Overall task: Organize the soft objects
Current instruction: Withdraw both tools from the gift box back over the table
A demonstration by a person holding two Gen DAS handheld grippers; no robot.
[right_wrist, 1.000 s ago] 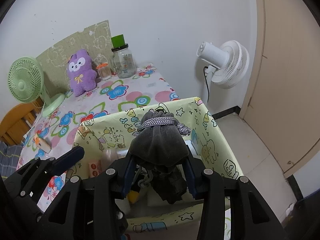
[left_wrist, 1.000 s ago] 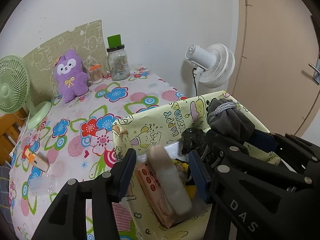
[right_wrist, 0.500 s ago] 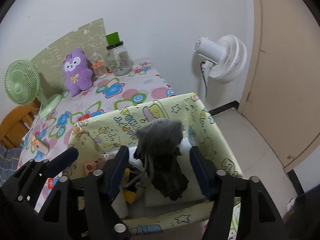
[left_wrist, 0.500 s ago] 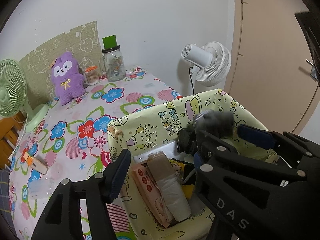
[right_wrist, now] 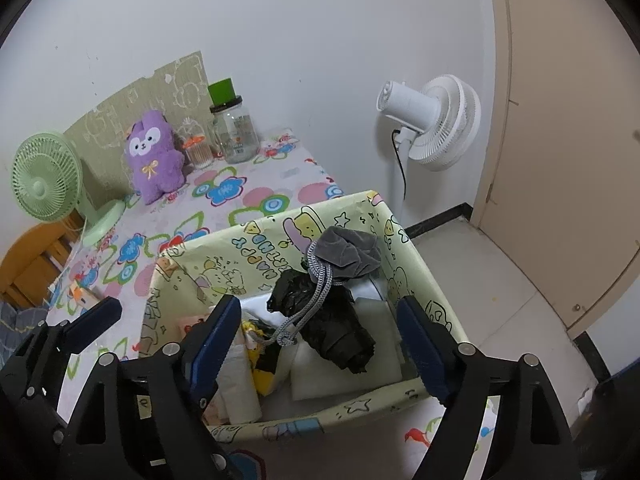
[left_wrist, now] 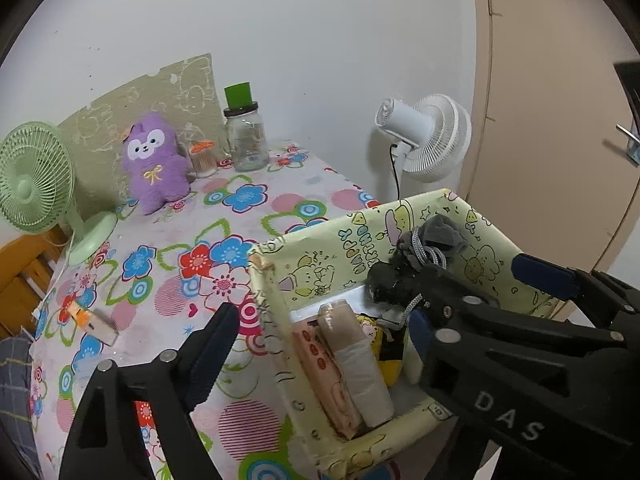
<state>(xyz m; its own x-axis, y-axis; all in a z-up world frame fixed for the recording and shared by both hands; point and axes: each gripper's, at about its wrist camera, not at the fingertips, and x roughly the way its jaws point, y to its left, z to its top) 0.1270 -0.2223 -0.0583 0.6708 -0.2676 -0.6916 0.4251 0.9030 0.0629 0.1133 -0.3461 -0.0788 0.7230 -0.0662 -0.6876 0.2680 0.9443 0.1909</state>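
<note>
Pouch [right_wrist: 347, 254] lying loose in box [right_wrist: 256, 240], right gripper [right_wrist: 320, 344] and left gripper [left_wrist: 320, 344] both empty, jaws opening.

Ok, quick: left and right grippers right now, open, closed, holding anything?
Left gripper: opening, jaws wide, nothing held.
Right gripper: opening, the grey drawstring pouch lies free in the yellow box.

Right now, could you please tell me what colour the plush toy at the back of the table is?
The plush toy is purple with a white face and a yellow bow, clearest in the left wrist view.
</note>
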